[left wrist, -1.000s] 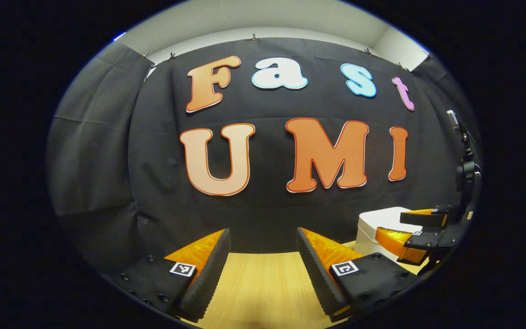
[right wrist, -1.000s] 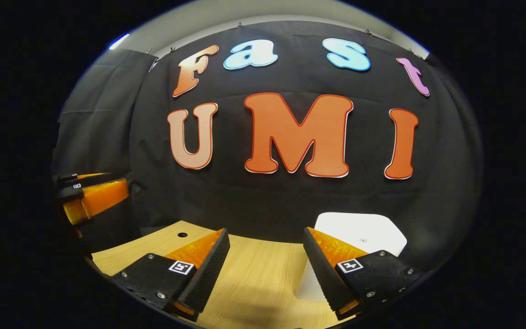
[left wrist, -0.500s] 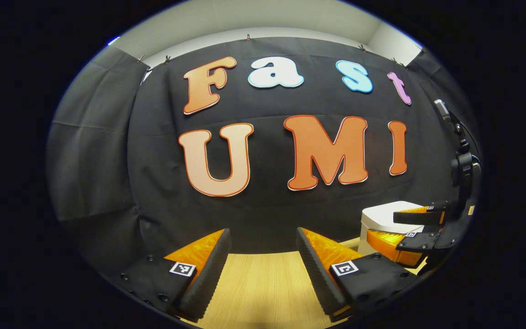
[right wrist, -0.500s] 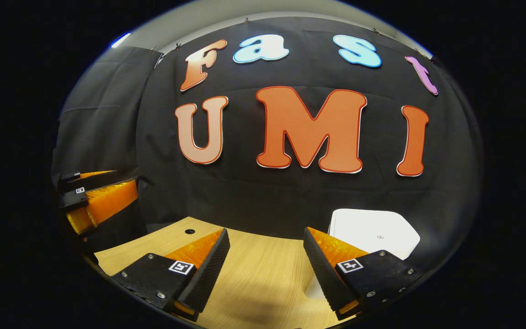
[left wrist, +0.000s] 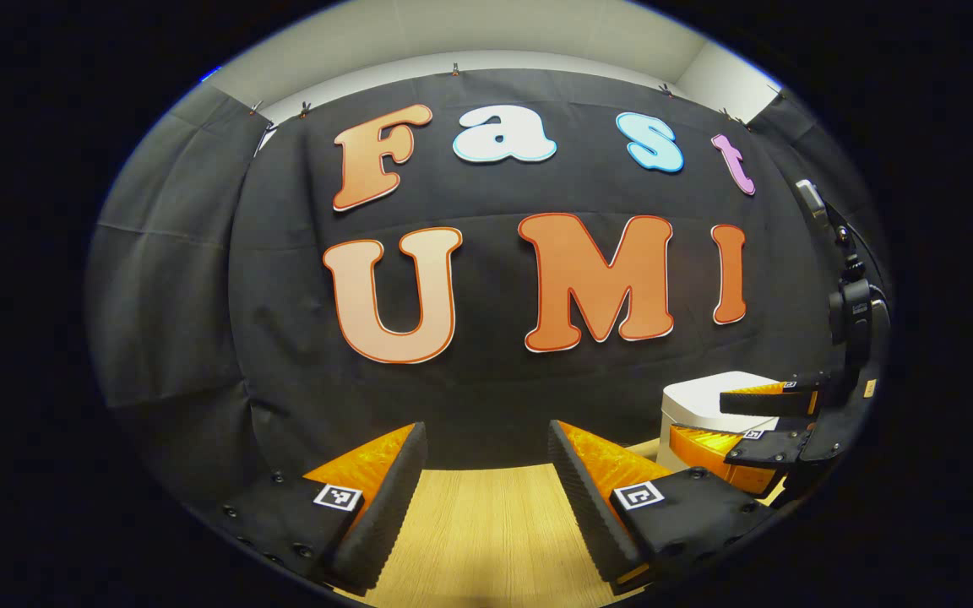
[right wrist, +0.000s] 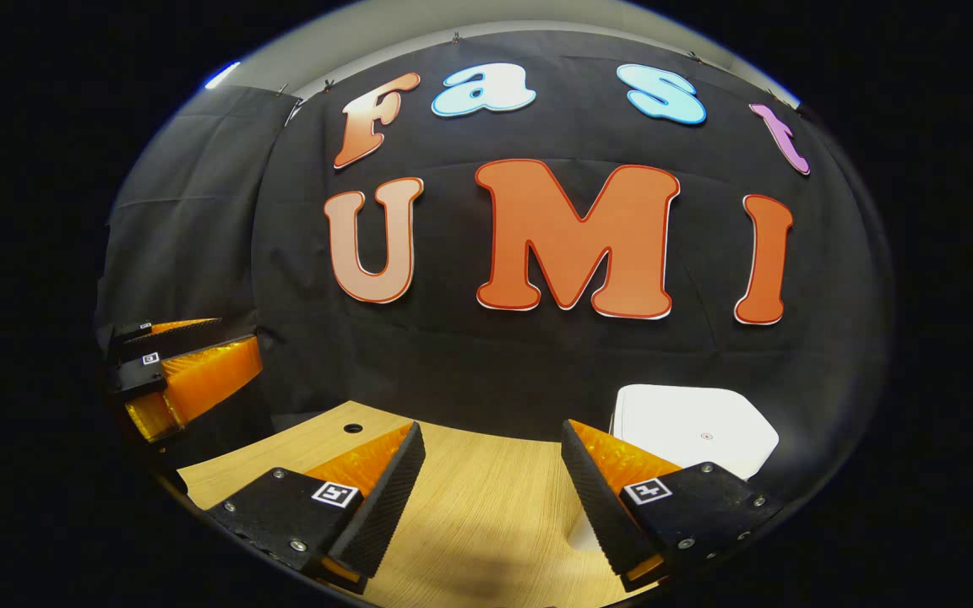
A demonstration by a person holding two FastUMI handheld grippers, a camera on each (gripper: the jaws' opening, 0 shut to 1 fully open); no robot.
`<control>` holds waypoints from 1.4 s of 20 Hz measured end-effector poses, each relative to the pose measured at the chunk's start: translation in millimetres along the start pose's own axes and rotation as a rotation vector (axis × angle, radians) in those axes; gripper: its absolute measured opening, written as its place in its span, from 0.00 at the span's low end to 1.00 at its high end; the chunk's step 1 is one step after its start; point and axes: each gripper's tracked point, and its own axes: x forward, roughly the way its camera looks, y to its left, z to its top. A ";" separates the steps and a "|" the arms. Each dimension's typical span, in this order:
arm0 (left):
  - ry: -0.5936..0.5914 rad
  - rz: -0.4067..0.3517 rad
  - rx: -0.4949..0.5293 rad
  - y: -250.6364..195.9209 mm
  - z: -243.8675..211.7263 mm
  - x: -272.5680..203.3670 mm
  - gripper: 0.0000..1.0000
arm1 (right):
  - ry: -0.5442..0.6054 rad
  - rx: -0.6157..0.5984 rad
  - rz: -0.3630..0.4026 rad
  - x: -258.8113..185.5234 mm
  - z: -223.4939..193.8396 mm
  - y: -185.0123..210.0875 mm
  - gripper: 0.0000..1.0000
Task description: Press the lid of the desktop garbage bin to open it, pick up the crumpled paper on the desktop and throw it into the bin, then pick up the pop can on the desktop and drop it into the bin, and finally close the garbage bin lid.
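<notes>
The white, rounded plastic garbage bin (right wrist: 693, 431) stands lower right on the pale wooden desk (right wrist: 486, 515), lid seemingly down (start or end, either fits). Right gripper (right wrist: 493, 481) and left gripper (left wrist: 480, 477) gape, holding nothing.

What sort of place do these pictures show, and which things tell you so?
Most likely a staged recording booth: black cloth wall as backdrop, a bare wooden desktop, a white lidded bin set out, and two handheld grippers, left and right.

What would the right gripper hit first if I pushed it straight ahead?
Probably nothing on the wooden desktop: the open right gripper points past the white garbage bin, off to its right, toward the black cloth wall. Depth is unclear.
</notes>
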 end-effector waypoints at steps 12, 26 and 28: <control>-0.007 0.016 0.021 8.0 -2.2 -9.4 0.93 | 0.024 0.009 0.012 -5.3 -4.5 13.2 0.98; 0.001 0.039 0.032 35.1 -8.1 -17.6 0.93 | 0.044 0.020 0.016 -11.5 -8.2 37.5 0.98; -0.001 0.038 0.033 39.0 -8.7 -19.1 0.93 | 0.041 0.019 0.009 -11.9 -7.0 40.9 0.98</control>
